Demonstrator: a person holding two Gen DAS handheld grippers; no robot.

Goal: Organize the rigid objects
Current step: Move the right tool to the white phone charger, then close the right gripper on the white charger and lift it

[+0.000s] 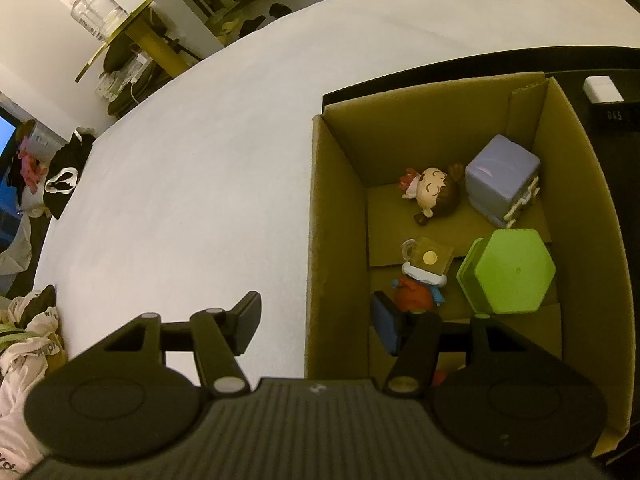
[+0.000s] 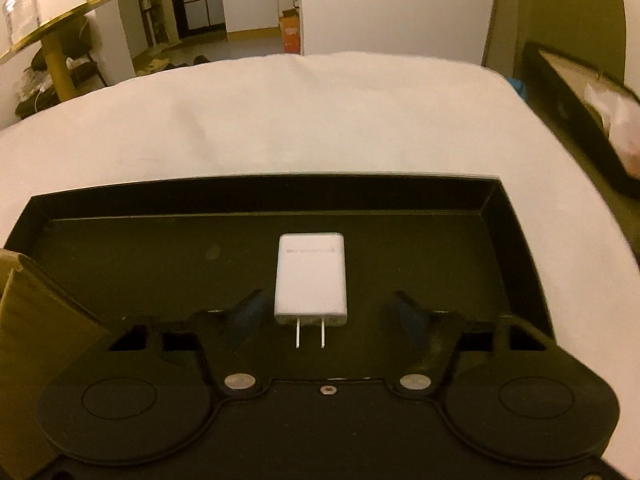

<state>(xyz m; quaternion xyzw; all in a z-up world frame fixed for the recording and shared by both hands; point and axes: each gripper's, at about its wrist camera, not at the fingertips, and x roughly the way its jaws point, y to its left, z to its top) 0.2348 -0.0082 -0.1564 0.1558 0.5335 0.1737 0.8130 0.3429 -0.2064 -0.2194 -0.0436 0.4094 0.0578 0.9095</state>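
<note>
Over a white bed: left tool spread wide and empty, straddling the near wall of a cardboard box containing a green hexagonal container, a lilac cube and two figurines. Right tool parted, flanking without touching a white charger flat in a black tray.

A white bed sheet fills most of both views. Beyond its far edge, at ten o'clock, a round gold-rimmed table carries a clear glass jar. Dark clothing is heaped at nine o'clock. An orange box stands at twelve o'clock near a doorway.
</note>
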